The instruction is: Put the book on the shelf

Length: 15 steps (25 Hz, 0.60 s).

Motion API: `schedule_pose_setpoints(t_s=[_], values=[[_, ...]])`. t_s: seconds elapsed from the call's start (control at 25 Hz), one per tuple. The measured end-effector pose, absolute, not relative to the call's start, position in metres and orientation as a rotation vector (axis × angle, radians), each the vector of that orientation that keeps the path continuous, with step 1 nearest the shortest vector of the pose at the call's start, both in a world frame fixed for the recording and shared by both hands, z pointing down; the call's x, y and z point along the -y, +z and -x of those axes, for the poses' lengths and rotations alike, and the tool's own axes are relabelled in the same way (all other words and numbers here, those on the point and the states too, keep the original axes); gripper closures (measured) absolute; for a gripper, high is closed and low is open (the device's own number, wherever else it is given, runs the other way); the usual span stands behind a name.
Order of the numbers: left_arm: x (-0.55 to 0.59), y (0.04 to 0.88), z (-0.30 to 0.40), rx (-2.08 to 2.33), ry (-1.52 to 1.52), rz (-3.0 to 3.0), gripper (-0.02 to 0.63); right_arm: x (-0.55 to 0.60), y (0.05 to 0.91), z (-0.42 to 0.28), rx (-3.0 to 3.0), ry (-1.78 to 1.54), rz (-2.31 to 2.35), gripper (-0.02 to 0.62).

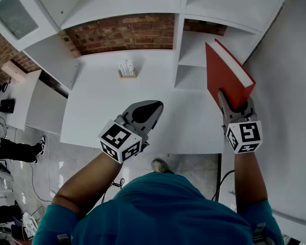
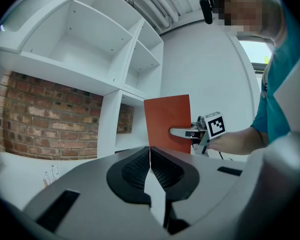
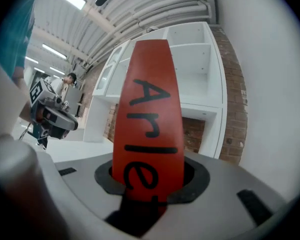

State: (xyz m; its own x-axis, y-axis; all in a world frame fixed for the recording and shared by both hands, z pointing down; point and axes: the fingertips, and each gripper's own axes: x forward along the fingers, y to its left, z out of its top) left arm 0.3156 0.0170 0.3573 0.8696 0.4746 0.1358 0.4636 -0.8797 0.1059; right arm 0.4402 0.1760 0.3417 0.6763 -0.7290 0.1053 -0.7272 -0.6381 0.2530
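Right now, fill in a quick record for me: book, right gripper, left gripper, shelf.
book: red, upright, not yet on the shelf
right gripper: jaws closed on the book
left gripper: jaws together, nothing between them
shelf: white, just ahead of the book, brick wall behind it

The head view looks steeply down from above the person onto the desk [image 1: 107, 106], the shelf [image 1: 194, 52], the left gripper [image 1: 155, 106] and the right gripper [image 1: 233, 102]. The left gripper view sits close behind its jaws, facing about level toward the shelf and the right gripper. The right gripper view looks close along the book [image 3: 150, 124] toward the shelf, with the left gripper at its left.
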Motion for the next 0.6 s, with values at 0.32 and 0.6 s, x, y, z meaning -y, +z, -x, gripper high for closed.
schedule_pose_setpoints(t_s=[0.32, 0.6], values=[[-0.007, 0.347, -0.332, -0.735, 0.200, -2.969, 0.588, -0.153, 0.320, -0.464, 0.995, -0.130, -2.369, 0.426], [-0.007, 0.342, -0.342, -0.753, 0.185, -2.968, 0.588, -0.146, 0.326, -0.489, 0.846, -0.149, -2.139, 0.426]])
